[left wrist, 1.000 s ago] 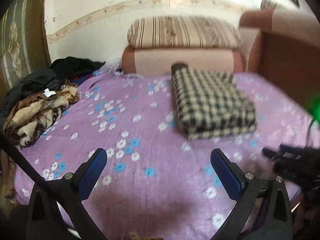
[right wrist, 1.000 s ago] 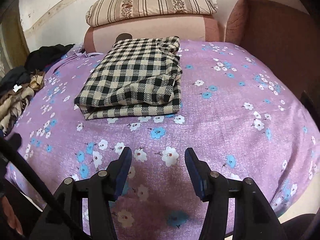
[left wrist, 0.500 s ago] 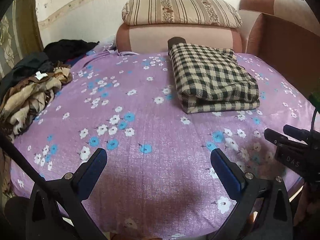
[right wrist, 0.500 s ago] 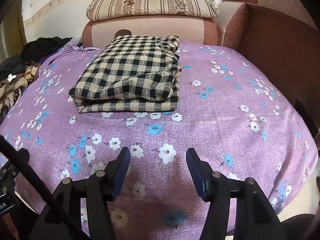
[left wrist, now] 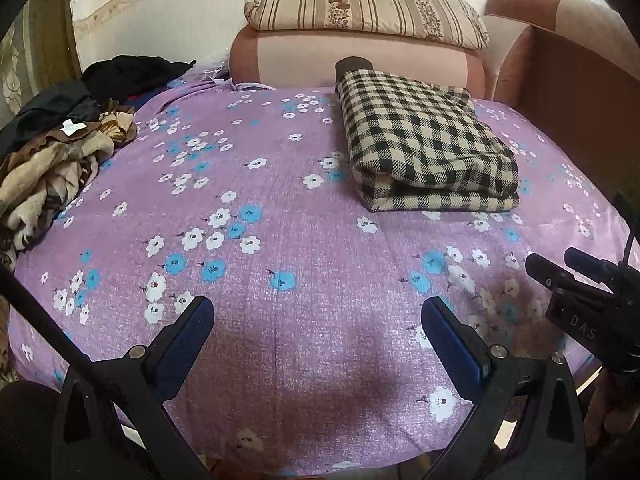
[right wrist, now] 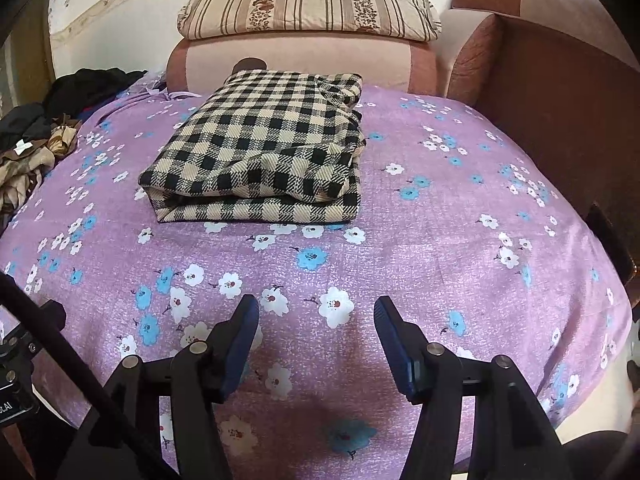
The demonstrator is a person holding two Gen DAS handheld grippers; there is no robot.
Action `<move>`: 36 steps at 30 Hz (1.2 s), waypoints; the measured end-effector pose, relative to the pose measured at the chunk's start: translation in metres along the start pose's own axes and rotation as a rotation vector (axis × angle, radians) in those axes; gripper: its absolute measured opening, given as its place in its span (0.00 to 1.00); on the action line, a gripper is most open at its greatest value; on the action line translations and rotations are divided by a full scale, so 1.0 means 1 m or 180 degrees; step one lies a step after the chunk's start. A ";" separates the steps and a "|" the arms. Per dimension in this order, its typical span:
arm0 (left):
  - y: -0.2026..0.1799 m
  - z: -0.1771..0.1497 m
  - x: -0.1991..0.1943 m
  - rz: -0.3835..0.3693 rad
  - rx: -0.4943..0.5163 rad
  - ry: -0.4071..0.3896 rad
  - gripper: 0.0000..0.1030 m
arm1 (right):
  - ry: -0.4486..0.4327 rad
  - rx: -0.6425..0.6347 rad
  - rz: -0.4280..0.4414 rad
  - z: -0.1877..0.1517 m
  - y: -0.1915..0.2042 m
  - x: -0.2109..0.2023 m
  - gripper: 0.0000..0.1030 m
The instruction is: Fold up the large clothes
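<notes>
A black-and-cream checked garment (left wrist: 424, 148) lies folded in a thick rectangle on the purple flowered bed sheet (left wrist: 260, 264), toward the far right. It also shows in the right wrist view (right wrist: 264, 156), at the centre. My left gripper (left wrist: 316, 320) is open and empty, low over the bed's near edge. My right gripper (right wrist: 316, 316) is open and empty, also near the front edge, well short of the garment. The right gripper's body shows at the right edge of the left wrist view (left wrist: 588, 300).
A heap of brown, cream and black clothes (left wrist: 52, 160) lies at the bed's left side. A striped pillow (left wrist: 360, 8) rests on a pink bolster (left wrist: 352, 60) at the head. A brown sofa arm (right wrist: 560, 100) borders the right.
Both grippers have drawn back toward the near edge of the bed and steadied. The folded garment has not moved. Both grippers stay open.
</notes>
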State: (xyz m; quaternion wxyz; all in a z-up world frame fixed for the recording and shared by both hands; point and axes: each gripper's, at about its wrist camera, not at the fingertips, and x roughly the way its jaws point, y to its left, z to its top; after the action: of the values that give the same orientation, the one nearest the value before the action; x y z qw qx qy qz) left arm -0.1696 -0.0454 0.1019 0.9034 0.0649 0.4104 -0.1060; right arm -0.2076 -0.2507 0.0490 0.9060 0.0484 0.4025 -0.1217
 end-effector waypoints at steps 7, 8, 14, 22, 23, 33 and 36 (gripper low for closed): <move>0.002 -0.002 0.004 -0.0061 -0.0034 0.0080 1.00 | 0.0018 0.0002 -0.0026 -0.001 0.001 0.002 0.63; 0.002 -0.002 0.004 -0.0062 -0.0042 0.0091 1.00 | 0.0017 -0.0001 -0.0029 -0.001 0.001 0.002 0.63; 0.004 -0.003 0.006 -0.0092 -0.0079 0.0129 1.00 | 0.0012 -0.0029 -0.0054 -0.002 0.004 0.001 0.64; 0.002 -0.004 0.006 -0.0111 -0.0054 0.0142 1.00 | -0.0002 -0.0054 -0.0074 -0.003 0.006 0.000 0.64; 0.002 -0.004 0.006 -0.0110 -0.0058 0.0144 1.00 | -0.0003 -0.0058 -0.0076 -0.003 0.006 0.000 0.64; 0.004 -0.005 0.008 -0.0107 -0.0086 0.0198 1.00 | -0.0042 -0.0116 -0.0121 -0.005 0.010 -0.001 0.64; 0.006 -0.005 0.010 -0.0128 -0.0095 0.0223 1.00 | -0.0061 -0.0127 -0.0129 -0.004 0.010 -0.002 0.64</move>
State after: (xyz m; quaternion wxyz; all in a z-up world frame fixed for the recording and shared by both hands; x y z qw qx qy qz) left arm -0.1658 -0.0399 0.0914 0.8870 0.0467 0.4446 -0.1157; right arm -0.2095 -0.2397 0.0474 0.9079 0.0210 0.3970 -0.1325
